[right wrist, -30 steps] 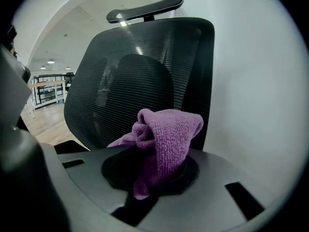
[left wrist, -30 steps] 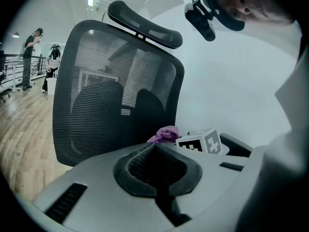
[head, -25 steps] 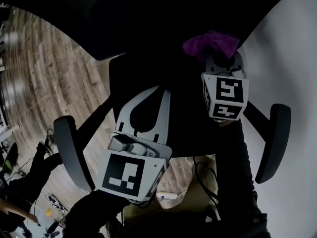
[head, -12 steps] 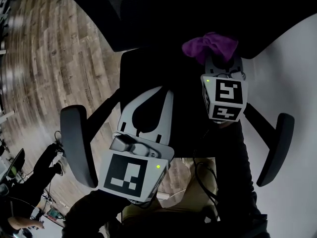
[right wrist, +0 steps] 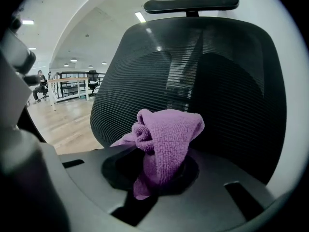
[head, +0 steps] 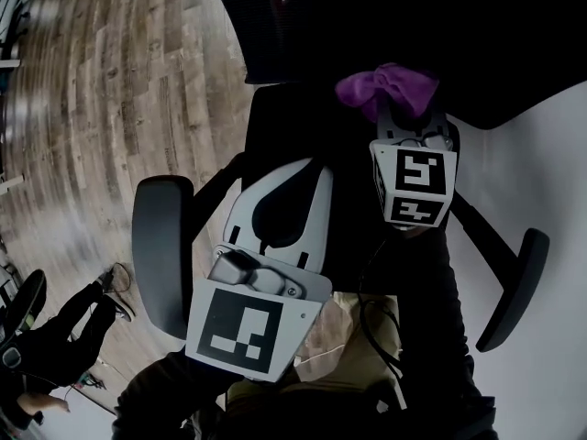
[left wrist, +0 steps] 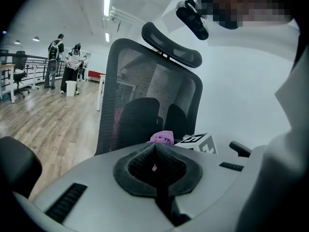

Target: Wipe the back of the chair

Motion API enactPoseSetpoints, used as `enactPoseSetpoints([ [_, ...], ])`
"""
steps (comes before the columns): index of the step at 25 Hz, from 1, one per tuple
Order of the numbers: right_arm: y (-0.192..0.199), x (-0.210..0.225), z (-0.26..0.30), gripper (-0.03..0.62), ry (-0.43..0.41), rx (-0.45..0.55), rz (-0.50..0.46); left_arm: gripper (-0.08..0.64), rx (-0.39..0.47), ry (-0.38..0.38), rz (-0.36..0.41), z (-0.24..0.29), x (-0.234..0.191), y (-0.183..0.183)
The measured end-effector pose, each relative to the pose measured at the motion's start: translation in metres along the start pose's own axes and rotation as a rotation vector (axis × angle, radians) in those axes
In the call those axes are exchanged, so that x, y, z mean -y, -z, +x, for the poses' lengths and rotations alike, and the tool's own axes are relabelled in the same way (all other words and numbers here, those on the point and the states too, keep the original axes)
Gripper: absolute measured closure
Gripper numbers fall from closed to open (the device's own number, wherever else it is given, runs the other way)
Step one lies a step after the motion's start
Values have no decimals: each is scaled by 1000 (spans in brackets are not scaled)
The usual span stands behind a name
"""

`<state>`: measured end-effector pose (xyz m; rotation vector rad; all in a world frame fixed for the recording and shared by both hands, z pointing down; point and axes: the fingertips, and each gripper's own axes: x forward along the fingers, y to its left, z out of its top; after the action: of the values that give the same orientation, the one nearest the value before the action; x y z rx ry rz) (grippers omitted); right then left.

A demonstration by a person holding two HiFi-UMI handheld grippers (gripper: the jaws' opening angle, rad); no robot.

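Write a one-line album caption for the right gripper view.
Right gripper clamps a bunched purple cloth, facing the black mesh back of an office chair.

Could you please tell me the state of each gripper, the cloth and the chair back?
left gripper: shut, holding nothing.
right gripper: shut on the purple cloth.
purple cloth: bunched up, sticking out past the jaws.
chair back: upright; whether the cloth touches it cannot be told.
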<state>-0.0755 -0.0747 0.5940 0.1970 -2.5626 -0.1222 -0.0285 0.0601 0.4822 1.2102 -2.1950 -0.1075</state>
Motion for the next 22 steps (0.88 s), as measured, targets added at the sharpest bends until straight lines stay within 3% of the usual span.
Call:
enactPoseSetpoints([
  [22,-49,-137,38,525,-204,12,-127,560,61,-65,-43,-57,-54,-8],
])
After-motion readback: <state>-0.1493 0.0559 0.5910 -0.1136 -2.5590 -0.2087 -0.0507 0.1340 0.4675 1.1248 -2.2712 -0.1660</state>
